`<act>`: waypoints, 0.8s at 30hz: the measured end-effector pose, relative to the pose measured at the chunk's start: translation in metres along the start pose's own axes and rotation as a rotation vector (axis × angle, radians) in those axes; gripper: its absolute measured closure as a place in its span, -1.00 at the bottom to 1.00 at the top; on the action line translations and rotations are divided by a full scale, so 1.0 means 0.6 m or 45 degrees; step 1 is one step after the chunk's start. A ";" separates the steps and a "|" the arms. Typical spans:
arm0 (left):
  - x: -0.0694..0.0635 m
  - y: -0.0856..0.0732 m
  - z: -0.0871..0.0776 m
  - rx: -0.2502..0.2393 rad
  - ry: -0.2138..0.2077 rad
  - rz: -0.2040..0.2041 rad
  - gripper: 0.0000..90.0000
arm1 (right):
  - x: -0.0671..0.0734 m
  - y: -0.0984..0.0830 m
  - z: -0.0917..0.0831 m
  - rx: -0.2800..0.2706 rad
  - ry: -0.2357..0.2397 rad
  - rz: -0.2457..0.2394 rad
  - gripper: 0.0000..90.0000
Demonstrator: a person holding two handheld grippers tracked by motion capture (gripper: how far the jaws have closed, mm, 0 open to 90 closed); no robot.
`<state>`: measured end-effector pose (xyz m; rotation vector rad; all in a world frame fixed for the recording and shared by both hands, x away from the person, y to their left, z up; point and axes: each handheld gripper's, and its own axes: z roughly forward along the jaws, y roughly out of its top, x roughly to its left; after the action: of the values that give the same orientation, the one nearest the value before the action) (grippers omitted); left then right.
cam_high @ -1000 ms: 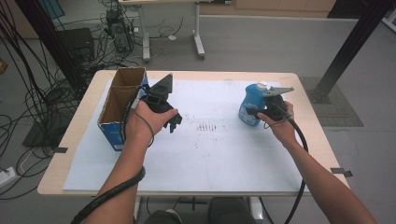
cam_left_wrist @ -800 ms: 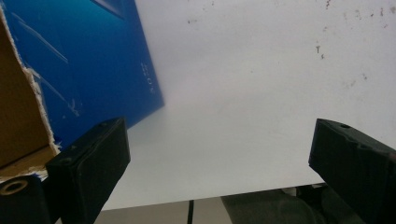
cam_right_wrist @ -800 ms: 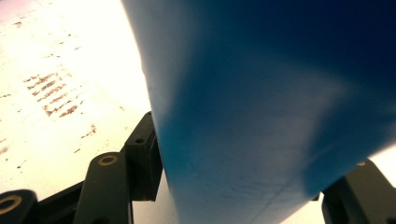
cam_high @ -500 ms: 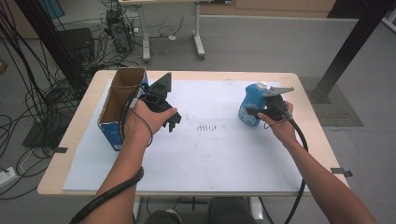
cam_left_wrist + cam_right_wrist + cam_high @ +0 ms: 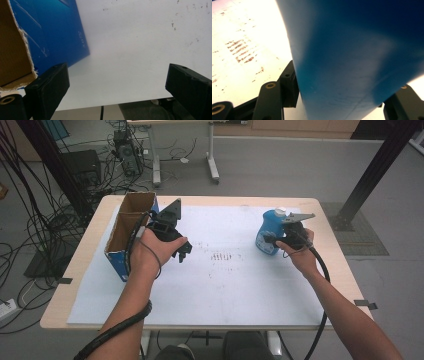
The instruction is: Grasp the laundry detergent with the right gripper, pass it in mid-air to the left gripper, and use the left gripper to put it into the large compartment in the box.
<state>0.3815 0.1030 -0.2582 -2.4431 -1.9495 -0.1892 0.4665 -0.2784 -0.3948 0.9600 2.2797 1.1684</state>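
Altogether one blue bottle (image 5: 270, 234) clenched in the right tool (image 5: 272, 240), one open-topped box (image 5: 126, 233) beside the released left tool (image 5: 184, 251).

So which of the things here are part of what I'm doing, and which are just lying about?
In the job:
- blue bottle, clamped in right gripper
- open cardboard box
- left gripper, jaws wide, nothing between them

Lying about:
- white sheet with dark smudges
- cables on floor

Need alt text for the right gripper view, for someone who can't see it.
A blue bottle is clamped between the right gripper's two black jaws, close to the camera. Beside it lies a white table cover with small dark marks.
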 end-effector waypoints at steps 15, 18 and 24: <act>0.003 -0.005 -0.004 -0.002 0.006 -0.006 -0.87 | -0.001 0.000 -0.001 -0.001 0.006 0.003 -0.05; 0.002 -0.006 -0.004 -0.003 0.004 -0.009 -0.87 | -0.001 0.000 -0.001 0.001 0.007 0.003 -0.05; 0.003 -0.006 -0.005 -0.005 0.005 -0.008 -0.87 | -0.002 0.000 -0.001 0.001 0.008 0.004 -0.05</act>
<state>0.3779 0.1051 -0.2551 -2.4372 -1.9571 -0.1975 0.4668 -0.2794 -0.3946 0.9615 2.2844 1.1737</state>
